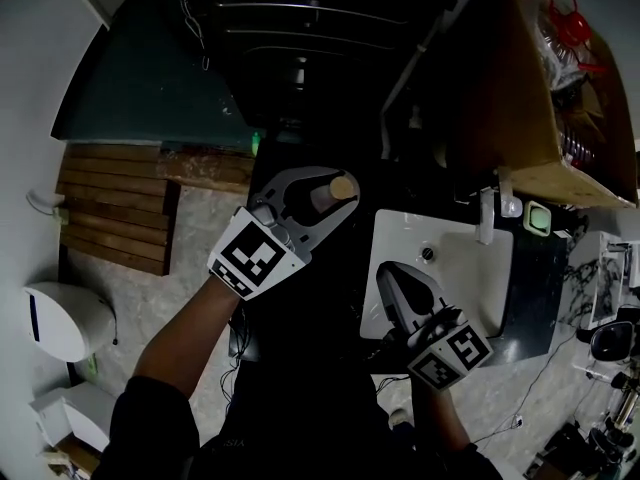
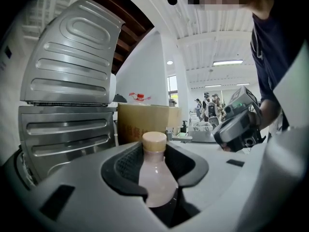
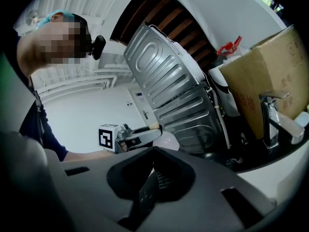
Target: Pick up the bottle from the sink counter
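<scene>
Pale-pink btl [image 2: 155, 178] upright, cap [image 2: 154, 141] up

Centres on a white sink [image 1: 482, 280] sunk in a dark counter [image 1: 532, 298]. Keeps a chrome tap [image 1: 487, 218] at the sink's far rim and a big cardboard box [image 1: 540, 98] just behind the sink. Shows ribbed grey metal panels [image 2: 67, 81] behind and left of the sink, with wooden slats [image 1: 110, 208] and speckled floor [image 1: 190, 258] further left. Carries lit panels [image 2: 228, 62] in a white ceiling [image 2: 212, 37] above the sink.
</scene>
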A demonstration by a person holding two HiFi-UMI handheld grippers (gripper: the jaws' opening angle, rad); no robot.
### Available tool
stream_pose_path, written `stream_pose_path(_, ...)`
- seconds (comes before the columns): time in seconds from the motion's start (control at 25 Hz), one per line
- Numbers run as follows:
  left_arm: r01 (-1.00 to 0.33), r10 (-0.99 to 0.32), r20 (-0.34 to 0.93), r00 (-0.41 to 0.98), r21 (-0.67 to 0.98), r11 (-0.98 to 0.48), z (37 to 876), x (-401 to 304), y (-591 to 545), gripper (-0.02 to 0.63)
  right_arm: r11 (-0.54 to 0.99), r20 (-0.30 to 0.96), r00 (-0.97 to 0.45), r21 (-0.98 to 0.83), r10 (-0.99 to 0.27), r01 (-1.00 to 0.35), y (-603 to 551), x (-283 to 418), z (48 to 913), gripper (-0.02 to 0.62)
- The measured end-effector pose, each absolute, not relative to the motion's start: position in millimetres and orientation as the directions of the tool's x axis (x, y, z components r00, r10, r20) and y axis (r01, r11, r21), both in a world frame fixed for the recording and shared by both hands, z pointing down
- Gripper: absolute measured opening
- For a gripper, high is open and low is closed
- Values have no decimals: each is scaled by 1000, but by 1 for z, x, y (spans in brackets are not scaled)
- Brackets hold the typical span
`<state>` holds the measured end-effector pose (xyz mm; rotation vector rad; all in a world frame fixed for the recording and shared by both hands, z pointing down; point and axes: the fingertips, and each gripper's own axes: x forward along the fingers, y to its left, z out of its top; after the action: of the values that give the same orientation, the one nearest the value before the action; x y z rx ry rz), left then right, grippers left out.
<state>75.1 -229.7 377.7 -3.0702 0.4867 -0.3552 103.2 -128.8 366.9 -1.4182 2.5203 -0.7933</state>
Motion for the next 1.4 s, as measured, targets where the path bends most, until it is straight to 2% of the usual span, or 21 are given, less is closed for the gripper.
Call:
stream_pose_path(0.68,-318,-315,205,927,-19,-948,339,47,-178,141,454,80,-542,-453,-836,-767,-114,90,326,21)
stream_pose_path(0.84,-316,-312,200,929,-15,-949,332,40,-167,141,460,108,-544,-415,-832,-785,-108,88,328,21)
stream_pose_path(1.0,-322,-317,195,928,-7,-947,328,32,-158,141,471,58,-545,-433,-836,-769,-109,79,310,21)
stream_pose_path(1.4,-344,-335,190,923,15,-939,326,14,-146,141,473,81,-543,-398,-836,-786,-102,76,311,21)
